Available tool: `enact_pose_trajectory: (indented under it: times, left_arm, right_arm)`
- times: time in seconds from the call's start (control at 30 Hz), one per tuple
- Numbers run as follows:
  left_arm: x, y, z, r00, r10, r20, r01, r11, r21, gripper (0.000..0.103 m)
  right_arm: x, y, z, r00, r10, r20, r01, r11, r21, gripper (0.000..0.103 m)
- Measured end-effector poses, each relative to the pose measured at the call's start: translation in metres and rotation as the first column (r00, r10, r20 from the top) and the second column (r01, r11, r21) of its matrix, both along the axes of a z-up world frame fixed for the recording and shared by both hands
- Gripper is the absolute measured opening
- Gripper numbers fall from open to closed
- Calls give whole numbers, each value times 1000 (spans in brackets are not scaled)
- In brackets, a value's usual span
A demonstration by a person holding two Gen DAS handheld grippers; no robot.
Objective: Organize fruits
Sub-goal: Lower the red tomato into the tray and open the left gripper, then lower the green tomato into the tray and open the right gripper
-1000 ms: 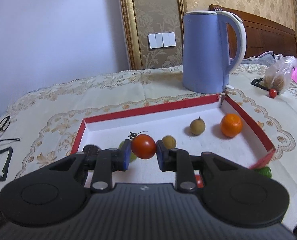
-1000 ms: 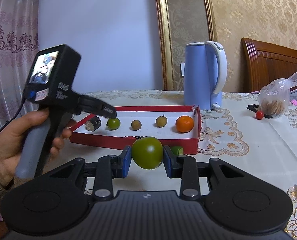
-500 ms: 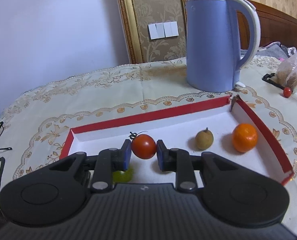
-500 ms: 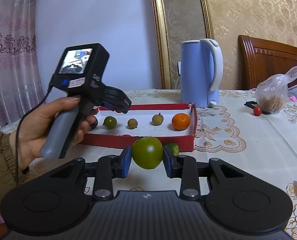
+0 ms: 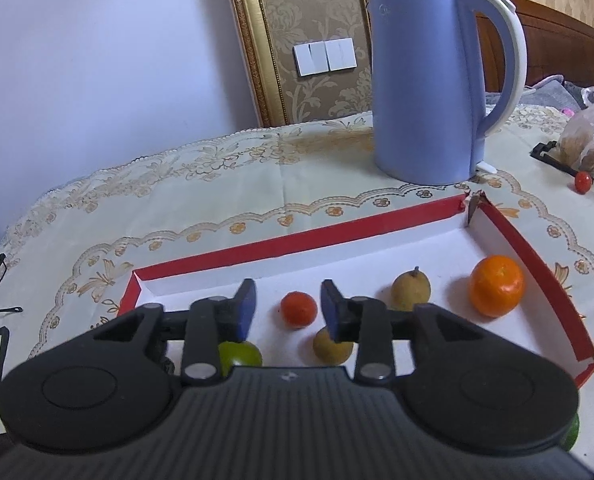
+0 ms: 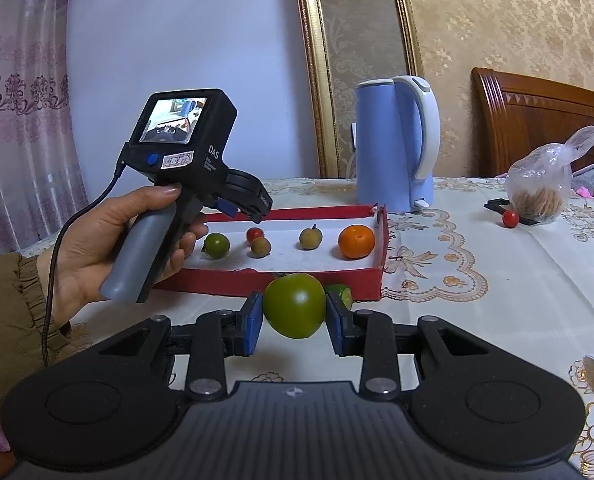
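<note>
The left gripper (image 5: 285, 309), its jaws just opened, straddles the released red tomato (image 5: 298, 309) in the red tray (image 5: 537, 264), while the right gripper (image 6: 293, 322) clenches a green tomato (image 6: 295, 305) just before the tray's near wall.

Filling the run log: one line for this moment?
left gripper: jaws just opened, small red tomato dropped in red-rimmed white tray | right gripper: shut on large green tomato, outside tray

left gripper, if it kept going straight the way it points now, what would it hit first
Most likely the small red tomato, lying free in the red tray between the open jaws of the left gripper; depth is uncertain.
</note>
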State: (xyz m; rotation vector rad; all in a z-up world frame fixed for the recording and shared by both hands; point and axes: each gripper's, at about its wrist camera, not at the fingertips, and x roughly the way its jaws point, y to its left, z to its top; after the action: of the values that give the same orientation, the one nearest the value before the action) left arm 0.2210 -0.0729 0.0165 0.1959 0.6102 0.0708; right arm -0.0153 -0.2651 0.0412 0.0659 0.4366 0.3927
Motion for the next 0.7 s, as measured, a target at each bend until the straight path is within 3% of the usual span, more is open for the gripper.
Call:
enact_pose_trajectory:
  times: [0.13,0.33,0.4,0.53,0.6,0.7]
  left_arm:
    - [-13,8,4,1000,3,16,-3,1000,-25,41]
    - [-50,37,11,997,32,72,-24,994,-107,64]
    - [-68,49,10,991,62,115,-48,991,-123,75]
    - [-103,67,3,978,100,183,-75,988,-138,79]
    - [-119,75,-1,972,107,211,-76,986,-149,93]
    - [-141,85,-7,956,123,267,-84,985,-154,99]
  right_arm:
    - [1,2,-1,1000,2,-3,-2,1000,-2,33]
    - [2,6,-1,1000,10,-3,-10,1000,-5,33]
    - [2,7,-1,1000,11,-5,-11,1000,-5,33]
    - [6,13,-2,1000,18,-11,-18,1000,-10,33]
    - [7,17,-1,1000,25,-9,-25,1000,-15,33]
    - [13,25,3,999,40,-3,-41,999,-17,33]
